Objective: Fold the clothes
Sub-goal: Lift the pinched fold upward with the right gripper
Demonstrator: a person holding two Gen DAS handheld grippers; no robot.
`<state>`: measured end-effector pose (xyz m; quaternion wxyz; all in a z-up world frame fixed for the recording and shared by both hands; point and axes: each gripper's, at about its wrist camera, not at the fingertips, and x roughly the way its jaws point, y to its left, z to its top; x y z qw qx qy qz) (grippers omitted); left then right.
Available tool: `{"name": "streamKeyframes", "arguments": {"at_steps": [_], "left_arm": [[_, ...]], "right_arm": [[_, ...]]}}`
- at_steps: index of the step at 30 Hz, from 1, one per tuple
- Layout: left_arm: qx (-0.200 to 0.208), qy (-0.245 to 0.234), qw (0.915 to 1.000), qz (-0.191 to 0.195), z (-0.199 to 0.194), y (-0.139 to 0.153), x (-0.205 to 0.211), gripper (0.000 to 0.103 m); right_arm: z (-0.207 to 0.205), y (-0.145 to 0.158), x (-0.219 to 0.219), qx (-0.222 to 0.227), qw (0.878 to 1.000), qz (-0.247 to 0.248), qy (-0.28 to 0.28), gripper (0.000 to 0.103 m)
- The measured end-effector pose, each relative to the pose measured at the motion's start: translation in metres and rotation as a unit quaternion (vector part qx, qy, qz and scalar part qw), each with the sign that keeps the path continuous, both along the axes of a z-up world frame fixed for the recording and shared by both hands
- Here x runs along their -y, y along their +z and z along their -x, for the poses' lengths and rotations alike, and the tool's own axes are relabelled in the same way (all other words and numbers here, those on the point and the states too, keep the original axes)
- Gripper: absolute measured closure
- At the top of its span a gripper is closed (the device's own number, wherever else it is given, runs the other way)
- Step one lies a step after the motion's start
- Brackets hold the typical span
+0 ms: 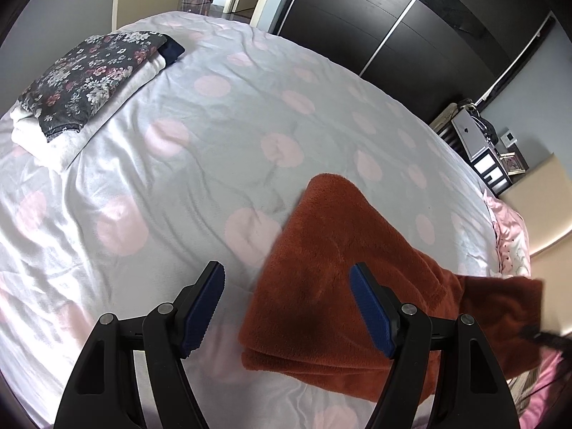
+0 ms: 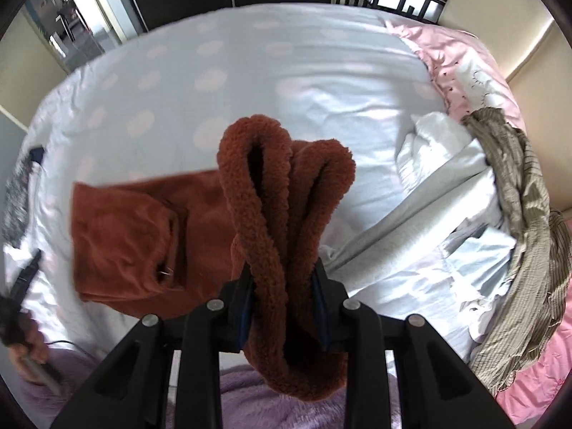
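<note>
Right claw [image 2: 282, 307] clamped on bunched rust fleece garment [image 2: 286, 193], left claw [image 1: 287, 307] apart above it

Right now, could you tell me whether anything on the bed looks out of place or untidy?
Yes. Beside the pink pillows, white garments and a striped olive garment lie crumpled and unfolded, unlike the neat folded stack across the bed. The rust fleece garment is bunched in the right gripper.

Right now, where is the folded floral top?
In the left wrist view, the floral top sits upper left on white folded clothes, at the bed's far corner.
</note>
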<state>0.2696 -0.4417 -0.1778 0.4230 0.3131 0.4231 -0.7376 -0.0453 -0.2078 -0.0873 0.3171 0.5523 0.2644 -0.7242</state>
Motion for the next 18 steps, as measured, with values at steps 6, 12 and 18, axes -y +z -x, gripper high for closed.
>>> {"name": "streamKeyframes", "arguments": {"at_steps": [6, 12, 18], "left_arm": [[0.018, -0.007, 0.9998, 0.002, 0.006, -0.004, -0.002, 0.028], [0.04, -0.015, 0.9991, 0.005, 0.014, -0.009, -0.004, 0.028], [0.063, -0.022, 0.9978, 0.006, 0.019, -0.015, -0.007, 0.028]], "right_arm": [[-0.036, -0.065, 0.01, -0.03, 0.999, -0.011, 0.018, 0.073], [-0.068, -0.11, 0.001, -0.03, 0.999, -0.003, 0.018, 0.065], [-0.115, -0.123, 0.016, -0.077, 0.995, -0.013, 0.066, 0.065]]}}
